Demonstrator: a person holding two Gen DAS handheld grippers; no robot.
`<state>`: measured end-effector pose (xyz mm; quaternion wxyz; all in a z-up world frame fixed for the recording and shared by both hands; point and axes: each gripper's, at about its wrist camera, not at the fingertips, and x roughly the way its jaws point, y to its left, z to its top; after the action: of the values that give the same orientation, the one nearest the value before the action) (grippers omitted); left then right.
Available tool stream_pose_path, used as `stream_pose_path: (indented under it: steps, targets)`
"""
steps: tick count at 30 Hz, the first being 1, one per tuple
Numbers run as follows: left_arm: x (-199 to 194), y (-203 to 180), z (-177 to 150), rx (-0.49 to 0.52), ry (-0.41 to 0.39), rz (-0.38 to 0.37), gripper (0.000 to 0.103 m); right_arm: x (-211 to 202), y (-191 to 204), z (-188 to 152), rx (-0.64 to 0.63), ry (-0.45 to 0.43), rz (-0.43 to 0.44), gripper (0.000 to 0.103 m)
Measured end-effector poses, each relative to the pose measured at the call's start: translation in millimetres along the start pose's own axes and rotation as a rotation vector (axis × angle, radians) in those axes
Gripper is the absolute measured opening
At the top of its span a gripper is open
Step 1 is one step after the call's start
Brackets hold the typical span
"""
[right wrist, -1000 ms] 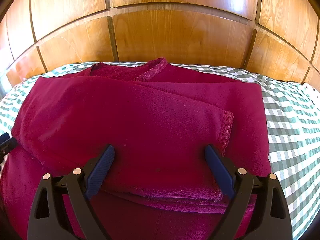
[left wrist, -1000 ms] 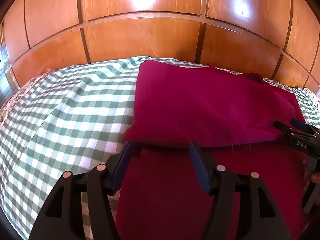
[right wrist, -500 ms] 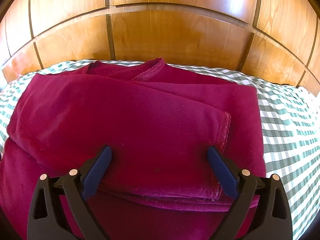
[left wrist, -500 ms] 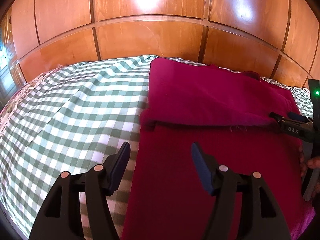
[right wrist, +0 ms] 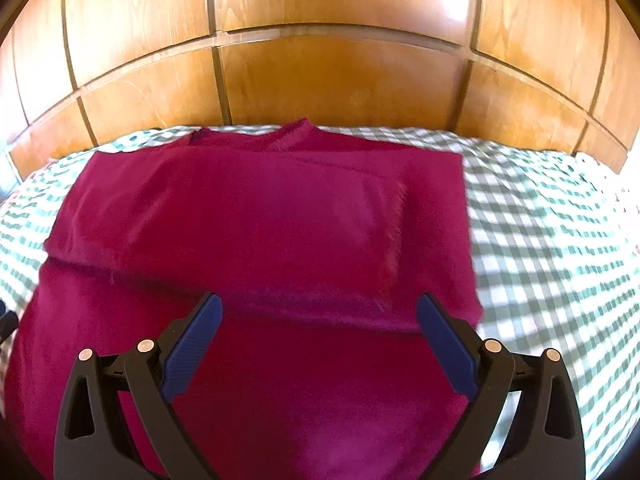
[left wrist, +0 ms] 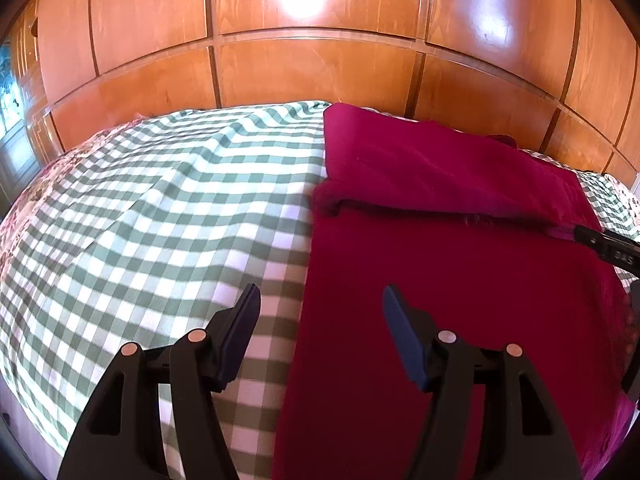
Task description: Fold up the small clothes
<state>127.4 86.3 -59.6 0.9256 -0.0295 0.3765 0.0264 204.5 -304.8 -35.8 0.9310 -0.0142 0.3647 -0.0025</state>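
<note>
Both claws hang released and empty, the right claw [right wrist: 318, 312], whose jaws have just been widening, over the folded crimson sweater [right wrist: 260, 220] lying on the checked bedspread [left wrist: 160, 208] toward the bed's headboard edge, the left claw [left wrist: 320, 304] straddling the sweater's left border.

Folded crimson garment [right wrist: 260, 216] on checked cloth [right wrist: 540, 240], right tool [right wrist: 318, 320] spread empty above

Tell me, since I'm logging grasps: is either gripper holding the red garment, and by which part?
Nothing is held. The left gripper and right gripper hang open above the red garment.
</note>
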Motion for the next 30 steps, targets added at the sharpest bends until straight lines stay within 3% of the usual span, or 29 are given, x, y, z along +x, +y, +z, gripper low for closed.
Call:
stream_pose_path:
  steps: [13,25,30]
  targets:
    - [-9,22,-29,-0.010,0.068,-0.018,0.064,-37,-58,-59,0.069,0.106,0.013,0.097]
    - [-55,55,-84,-0.025,0.161,-0.216,0.052,-100,-75,-151,0.111,0.218,0.163,0.097]
    - [-68,45,-107,0.030,0.221,-0.294,0.041,-119,-70,-184,0.099,0.309,0.224,0.082]
